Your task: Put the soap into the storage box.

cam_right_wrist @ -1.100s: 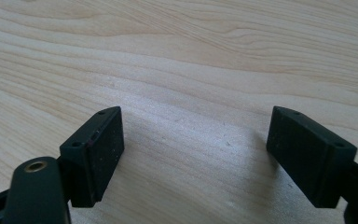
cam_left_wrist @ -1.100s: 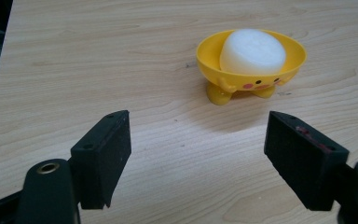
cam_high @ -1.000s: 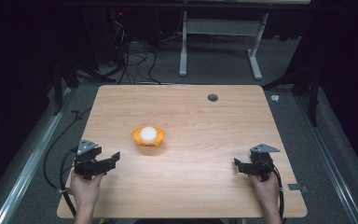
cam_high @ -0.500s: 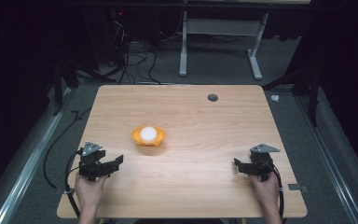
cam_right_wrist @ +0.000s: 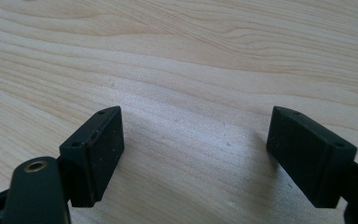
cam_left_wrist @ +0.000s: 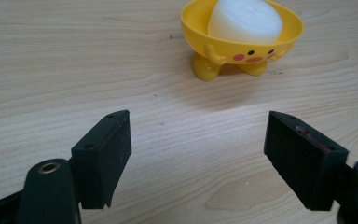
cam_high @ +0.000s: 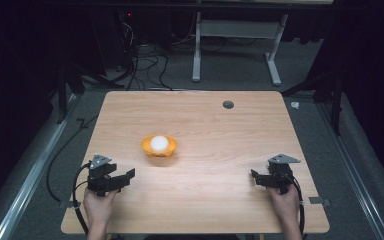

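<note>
A yellow chick-faced bowl on small feet (cam_high: 159,146) (cam_left_wrist: 241,39) stands near the middle of the wooden table (cam_high: 205,125) and holds a white rounded block (cam_high: 159,143) (cam_left_wrist: 246,21). My left gripper (cam_high: 126,177) (cam_left_wrist: 198,158) sits at the front left, jaws wide apart and empty, pointing at the bowl from a short distance. At the front right my right gripper (cam_high: 255,178) (cam_right_wrist: 196,156) rests low over bare wood, open, with nothing between its jaws.
A dark round grommet (cam_high: 228,104) is set in the table near its far edge. Cables (cam_high: 140,60) and a white desk frame (cam_high: 235,35) lie on the grey floor beyond. A metal rail (cam_high: 30,175) runs along the table's left side.
My left gripper has shifted slightly to the right and turned its jaws toward the bowl. The right gripper and the bowl have stayed put.
</note>
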`<state>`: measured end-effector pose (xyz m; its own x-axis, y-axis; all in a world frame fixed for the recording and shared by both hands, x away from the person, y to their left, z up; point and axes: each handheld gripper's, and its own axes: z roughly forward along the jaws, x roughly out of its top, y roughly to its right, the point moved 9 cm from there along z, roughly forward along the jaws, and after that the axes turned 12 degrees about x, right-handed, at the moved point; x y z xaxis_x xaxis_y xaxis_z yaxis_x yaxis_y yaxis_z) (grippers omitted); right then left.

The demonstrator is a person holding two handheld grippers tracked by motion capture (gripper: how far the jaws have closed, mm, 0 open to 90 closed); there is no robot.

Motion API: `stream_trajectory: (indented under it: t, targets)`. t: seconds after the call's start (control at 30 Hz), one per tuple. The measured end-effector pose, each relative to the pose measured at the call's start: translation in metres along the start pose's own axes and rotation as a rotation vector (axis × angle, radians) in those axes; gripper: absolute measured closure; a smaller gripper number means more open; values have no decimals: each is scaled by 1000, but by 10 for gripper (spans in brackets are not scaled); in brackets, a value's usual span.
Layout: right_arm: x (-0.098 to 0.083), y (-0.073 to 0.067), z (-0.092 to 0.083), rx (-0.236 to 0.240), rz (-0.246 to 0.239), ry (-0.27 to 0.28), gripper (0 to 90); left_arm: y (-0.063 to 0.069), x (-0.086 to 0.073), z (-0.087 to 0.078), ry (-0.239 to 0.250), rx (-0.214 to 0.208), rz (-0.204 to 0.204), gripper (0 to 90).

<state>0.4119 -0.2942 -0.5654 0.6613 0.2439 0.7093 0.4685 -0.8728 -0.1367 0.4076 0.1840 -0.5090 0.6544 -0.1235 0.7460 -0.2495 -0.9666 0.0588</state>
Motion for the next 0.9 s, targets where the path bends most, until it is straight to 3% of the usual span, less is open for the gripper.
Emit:
stream_trajectory:
  t: [0.1, 0.2, 0.33, 0.47, 0.57, 0.9]
  targets:
    - [0, 0, 0, 0, 1, 1, 198, 4, -3, 3, -8, -24, -11, 237]
    - [0, 0, 0, 0, 1, 1, 198, 7, -6, 6, -16, -27, 5, 234]
    - [1, 1, 1, -5, 0, 2, 203, 4, -6, 20, -47, -12, 24, 233]
    - [2, 1, 2, -3, -3, 1, 202, 6, -15, 32, -71, 1, 70, 235]
    - [2, 1, 2, -2, -2, -1, 203, 8, -21, 35, -77, -15, 54, 235]
    - [2, 1, 2, -4, -2, 1, 203, 14, -26, 44, -77, 4, 66, 236]
